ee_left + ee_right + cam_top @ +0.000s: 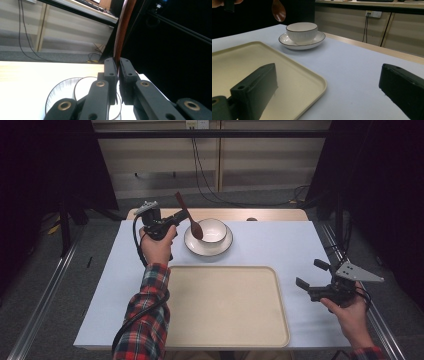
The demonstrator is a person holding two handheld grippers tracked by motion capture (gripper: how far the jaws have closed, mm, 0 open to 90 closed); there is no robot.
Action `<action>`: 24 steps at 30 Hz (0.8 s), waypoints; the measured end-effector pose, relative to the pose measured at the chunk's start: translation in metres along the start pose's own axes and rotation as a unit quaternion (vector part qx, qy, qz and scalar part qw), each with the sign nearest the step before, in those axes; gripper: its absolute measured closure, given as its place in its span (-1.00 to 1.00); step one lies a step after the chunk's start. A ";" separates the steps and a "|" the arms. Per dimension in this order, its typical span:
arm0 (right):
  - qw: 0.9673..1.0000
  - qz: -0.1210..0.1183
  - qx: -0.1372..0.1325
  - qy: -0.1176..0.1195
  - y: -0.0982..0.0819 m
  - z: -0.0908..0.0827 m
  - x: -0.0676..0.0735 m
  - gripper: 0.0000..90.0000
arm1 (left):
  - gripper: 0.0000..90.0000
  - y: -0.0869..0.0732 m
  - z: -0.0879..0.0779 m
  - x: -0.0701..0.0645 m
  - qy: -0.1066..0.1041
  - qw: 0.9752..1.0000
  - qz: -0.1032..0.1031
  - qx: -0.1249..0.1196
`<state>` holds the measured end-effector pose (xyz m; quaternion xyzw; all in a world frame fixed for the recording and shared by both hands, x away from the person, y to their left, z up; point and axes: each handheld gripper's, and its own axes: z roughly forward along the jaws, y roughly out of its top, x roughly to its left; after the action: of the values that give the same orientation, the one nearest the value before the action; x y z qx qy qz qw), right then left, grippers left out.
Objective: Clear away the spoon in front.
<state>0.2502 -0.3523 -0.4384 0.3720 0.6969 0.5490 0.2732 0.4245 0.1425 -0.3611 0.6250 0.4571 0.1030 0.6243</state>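
Fingers of the left gripper (181, 215) clamp the spoon (189, 216) above the bowl's (214, 230) rim.

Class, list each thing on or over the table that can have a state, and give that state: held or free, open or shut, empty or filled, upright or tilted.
Spoon: held, tilted, lifted, bowl end down.
Left gripper: shut on the spoon's handle.
Right gripper: open, holding nothing.
Bowl: upright on the saucer, looks empty.
Saucer: flat on the table, under the bowl.
Tray: flat on the table, empty.
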 end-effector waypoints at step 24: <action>1.000 -0.001 0.005 0.021 0.000 0.000 0.000 -1.00 | 0.91 -0.011 -0.043 -0.001 -0.025 0.998 0.002 0.058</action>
<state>0.2504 -0.3525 -0.4386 0.3611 0.7056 0.5531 0.2565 0.3887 0.1694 -0.3618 0.6634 0.4451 0.0622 0.5983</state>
